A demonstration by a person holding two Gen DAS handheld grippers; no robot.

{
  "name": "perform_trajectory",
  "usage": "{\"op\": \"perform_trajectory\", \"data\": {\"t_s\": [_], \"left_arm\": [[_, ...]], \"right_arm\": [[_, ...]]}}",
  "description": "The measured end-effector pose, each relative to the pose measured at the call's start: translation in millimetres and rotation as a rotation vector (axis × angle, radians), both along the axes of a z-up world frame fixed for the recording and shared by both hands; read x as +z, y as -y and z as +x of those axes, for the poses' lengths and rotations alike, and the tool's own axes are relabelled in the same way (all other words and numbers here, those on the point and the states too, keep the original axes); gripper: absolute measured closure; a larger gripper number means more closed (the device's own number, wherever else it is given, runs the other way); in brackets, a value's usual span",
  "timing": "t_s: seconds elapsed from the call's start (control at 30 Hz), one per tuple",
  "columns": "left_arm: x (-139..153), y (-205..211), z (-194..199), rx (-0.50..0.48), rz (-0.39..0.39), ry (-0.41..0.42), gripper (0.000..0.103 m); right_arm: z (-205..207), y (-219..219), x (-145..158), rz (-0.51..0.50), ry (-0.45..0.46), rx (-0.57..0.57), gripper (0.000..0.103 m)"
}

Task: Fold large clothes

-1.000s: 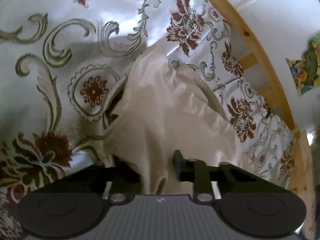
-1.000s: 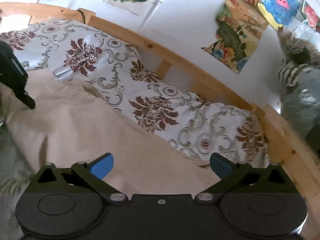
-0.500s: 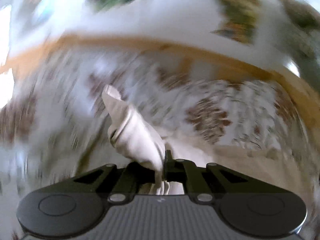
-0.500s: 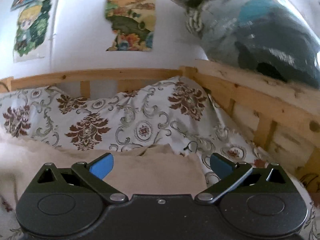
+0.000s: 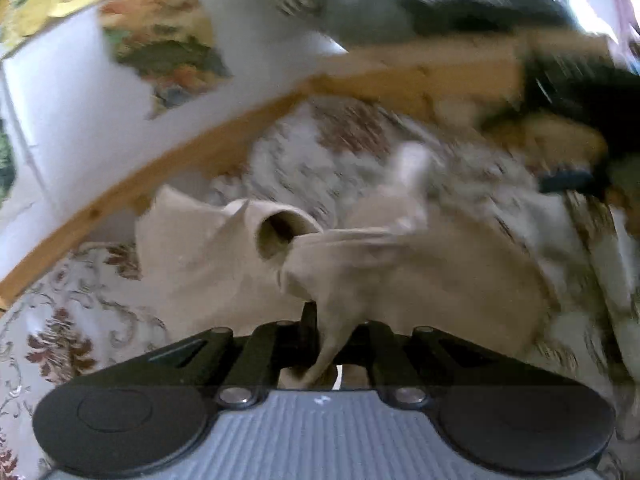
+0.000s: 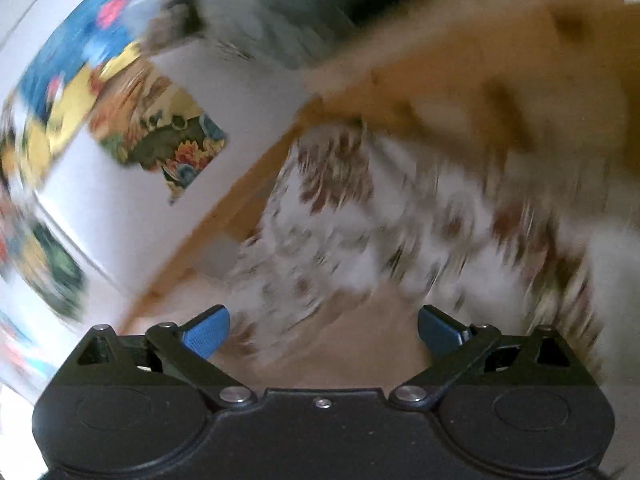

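A beige garment [image 5: 420,272] lies bunched on the floral bedspread [image 5: 80,320], one sleeve opening [image 5: 276,236] facing the left wrist camera. My left gripper [image 5: 326,320] is shut on a pinch of this beige cloth, which hangs down between its black fingers. At the right edge of the left wrist view I see a blurred dark shape with a blue tip [image 5: 568,180], apparently the other gripper. In the right wrist view my right gripper [image 6: 322,330] stands open, its blue pads [image 6: 206,332] wide apart above a beige stretch of the garment [image 6: 360,340], holding nothing.
A wooden bed rail [image 5: 160,168] runs behind the bedspread against a white wall with colourful pictures [image 6: 160,140]. A bulky grey and dark bundle [image 5: 420,4] rests on the wooden frame [image 6: 500,80] at the upper right. Both views are motion-blurred.
The left gripper closed on the beige cloth and lifted it while rolling and swinging sideways. The right gripper, still open, swept across the bed and rolled toward the frame corner.
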State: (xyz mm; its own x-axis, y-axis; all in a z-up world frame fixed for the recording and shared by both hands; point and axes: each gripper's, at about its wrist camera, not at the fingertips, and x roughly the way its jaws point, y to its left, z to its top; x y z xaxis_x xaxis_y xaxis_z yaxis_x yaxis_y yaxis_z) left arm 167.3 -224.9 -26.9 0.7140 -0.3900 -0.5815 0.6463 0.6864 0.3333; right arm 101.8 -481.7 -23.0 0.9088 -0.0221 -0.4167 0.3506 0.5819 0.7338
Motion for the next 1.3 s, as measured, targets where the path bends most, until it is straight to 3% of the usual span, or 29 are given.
{"op": "perform_trajectory", "data": {"t_s": [0.07, 0.17, 0.5, 0.6, 0.7, 0.83, 1.0, 1.2, 1.3], "left_arm": [[-16.1, 7.5, -3.6, -0.007, 0.033, -0.030, 0.098], [-26.1, 7.8, -5.2, -0.007, 0.033, -0.042, 0.098], [-7.3, -20.9, 26.2, 0.071, -0.070, -0.075, 0.097], [-1.9, -28.5, 23.8, 0.005, -0.093, -0.088, 0.097], [-6.4, -28.7, 2.8, -0.111, -0.057, -0.051, 0.098], [-25.3, -28.6, -37.1, -0.308, 0.024, -0.022, 0.098], [-52.9, -26.8, -67.7, -0.419, 0.124, 0.011, 0.098], [-52.3, -39.3, -61.8, -0.404, 0.055, -0.026, 0.098], [-54.8, -44.3, -64.0, -0.388, 0.036, -0.018, 0.098]], "right_arm": [[7.1, -0.4, -12.0, 0.109, -0.002, 0.057, 0.002], [27.4, -12.5, -24.0, 0.190, -0.068, 0.189, 0.002], [38.7, -29.2, -25.9, 0.369, -0.093, 0.435, 0.001], [47.4, -36.0, -35.9, 0.410, -0.119, 0.451, 0.001], [55.8, -35.6, -49.6, 0.490, -0.105, 0.418, 0.005], [50.7, -28.0, -34.6, 0.352, -0.056, 0.334, 0.006], [60.6, -42.3, -24.7, 0.187, -0.082, 0.407, 0.008], [79.4, -74.0, -27.1, -0.085, -0.158, 0.488, 0.039], [83.4, -89.6, -28.1, -0.219, -0.200, 0.522, 0.087]]}}
